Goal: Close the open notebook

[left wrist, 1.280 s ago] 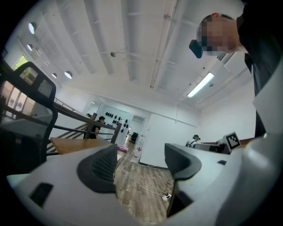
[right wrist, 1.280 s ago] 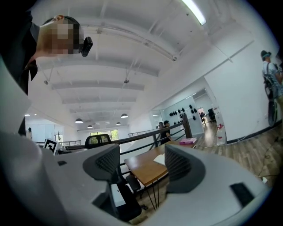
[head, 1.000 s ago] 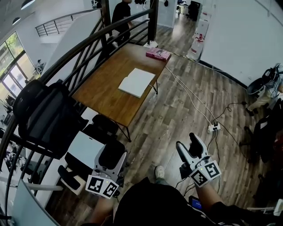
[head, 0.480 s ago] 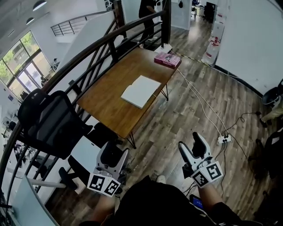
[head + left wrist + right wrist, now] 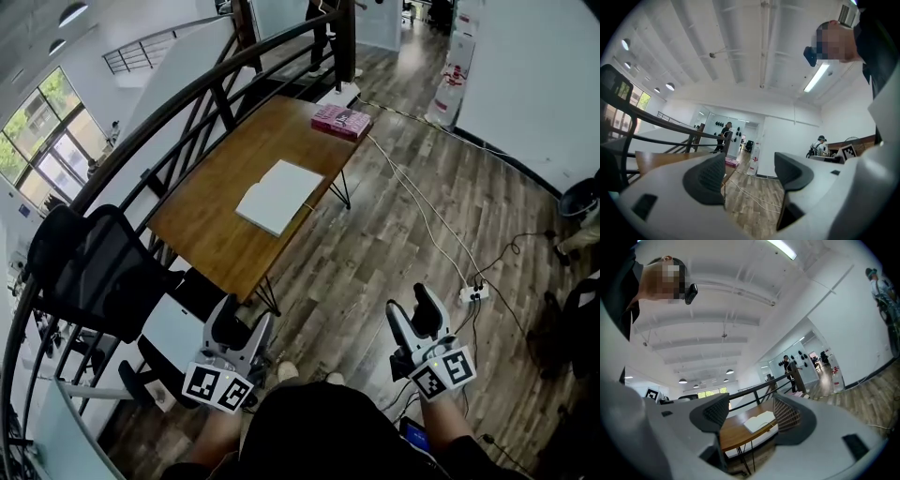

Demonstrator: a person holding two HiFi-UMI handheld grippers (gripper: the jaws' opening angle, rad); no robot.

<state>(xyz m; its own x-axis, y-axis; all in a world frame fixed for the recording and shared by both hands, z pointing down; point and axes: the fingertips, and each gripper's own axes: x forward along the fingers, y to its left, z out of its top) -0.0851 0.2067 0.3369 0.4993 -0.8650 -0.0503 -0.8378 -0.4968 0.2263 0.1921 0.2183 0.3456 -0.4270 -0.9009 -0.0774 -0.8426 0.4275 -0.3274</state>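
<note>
Notebook [image 5: 278,195] lay open on the wooden tabletop [image 5: 204,225], well ahead of you; your left claw [image 5: 244,319] was spread, your right claw [image 5: 412,309], just narrowing slightly, gaped too, both empty. Closing was not yet begun.

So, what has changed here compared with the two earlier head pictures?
The person has stepped a little nearer the table, bringing both grippers along. The right gripper has just been closing its jaws slightly, though they are open with nothing between them. Nothing was grasped or released. Unchanged: the left gripper is open and empty, the notebook lies open on the table, and the pink box sits at its far end.
</note>
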